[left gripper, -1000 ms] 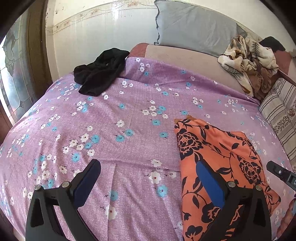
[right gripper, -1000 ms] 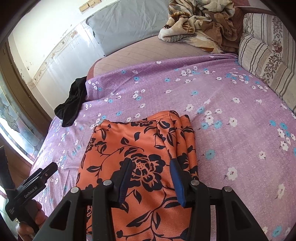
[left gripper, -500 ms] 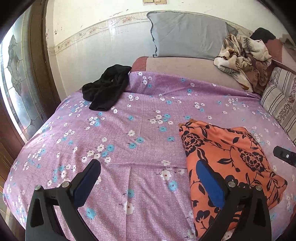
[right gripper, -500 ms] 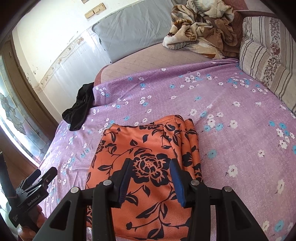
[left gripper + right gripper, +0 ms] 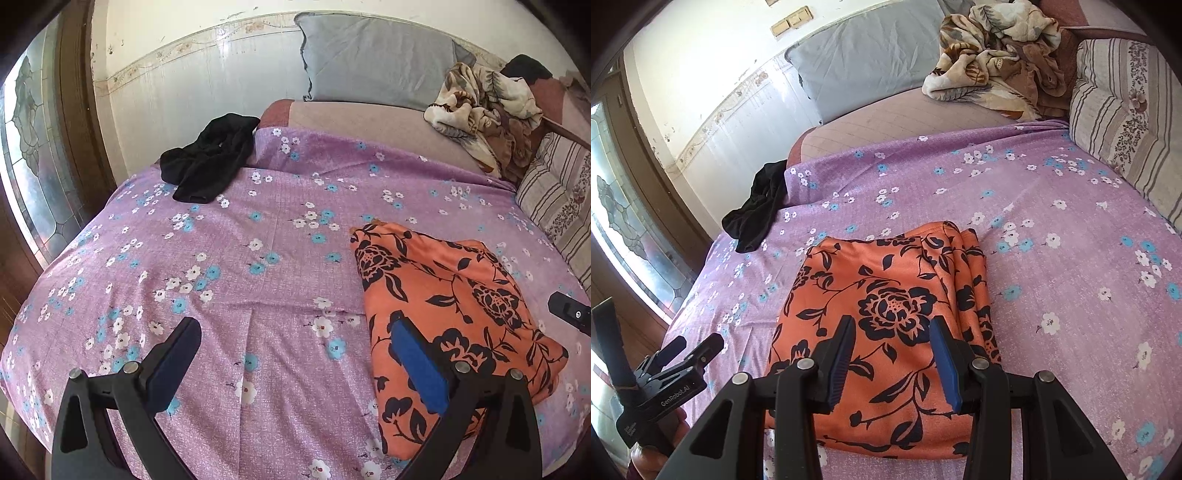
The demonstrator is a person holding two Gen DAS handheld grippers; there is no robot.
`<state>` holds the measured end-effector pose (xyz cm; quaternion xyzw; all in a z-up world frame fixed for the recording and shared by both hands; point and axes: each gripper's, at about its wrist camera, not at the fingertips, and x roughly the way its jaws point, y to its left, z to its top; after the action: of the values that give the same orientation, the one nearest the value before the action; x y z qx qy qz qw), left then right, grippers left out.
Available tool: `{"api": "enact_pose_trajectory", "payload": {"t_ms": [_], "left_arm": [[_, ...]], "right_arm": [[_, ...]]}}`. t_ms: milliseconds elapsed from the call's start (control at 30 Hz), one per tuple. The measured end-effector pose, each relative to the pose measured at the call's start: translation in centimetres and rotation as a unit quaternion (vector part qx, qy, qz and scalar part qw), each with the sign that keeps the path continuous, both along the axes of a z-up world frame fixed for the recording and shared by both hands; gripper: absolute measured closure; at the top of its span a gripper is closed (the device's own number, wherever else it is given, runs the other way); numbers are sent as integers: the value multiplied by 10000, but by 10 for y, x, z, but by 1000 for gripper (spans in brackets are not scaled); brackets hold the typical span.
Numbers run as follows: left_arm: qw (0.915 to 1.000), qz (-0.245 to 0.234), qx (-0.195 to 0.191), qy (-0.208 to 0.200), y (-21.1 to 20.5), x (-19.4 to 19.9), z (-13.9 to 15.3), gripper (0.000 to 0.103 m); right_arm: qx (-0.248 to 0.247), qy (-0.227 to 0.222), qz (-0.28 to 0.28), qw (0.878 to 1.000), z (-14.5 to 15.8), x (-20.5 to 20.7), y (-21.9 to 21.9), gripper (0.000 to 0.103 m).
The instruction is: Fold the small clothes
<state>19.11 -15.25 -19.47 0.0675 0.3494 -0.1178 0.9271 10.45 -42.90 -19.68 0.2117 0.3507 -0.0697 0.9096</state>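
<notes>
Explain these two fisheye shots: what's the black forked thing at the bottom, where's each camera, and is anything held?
No robot here: a person carries a handheld two-finger gripper in each hand, with a camera on each looking along the jaws. One picture looks out from the left gripper, the other from the right gripper. Both sets of jaws stand open and hold nothing. Ahead is a bed with a purple flowered sheet. A folded orange floral garment lies on it, and a crumpled black garment sits at the far edge. Pillows and a blanket lie beyond.
</notes>
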Motion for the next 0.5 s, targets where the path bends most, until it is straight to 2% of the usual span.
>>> {"api": "enact_pose_trajectory", "payload": {"t_ms": [500], "left_arm": [[9997,-109,189,-65,-12,18,-2,1]], "right_arm": [[-34,69,90,9999,-6,24,1,57]]}}
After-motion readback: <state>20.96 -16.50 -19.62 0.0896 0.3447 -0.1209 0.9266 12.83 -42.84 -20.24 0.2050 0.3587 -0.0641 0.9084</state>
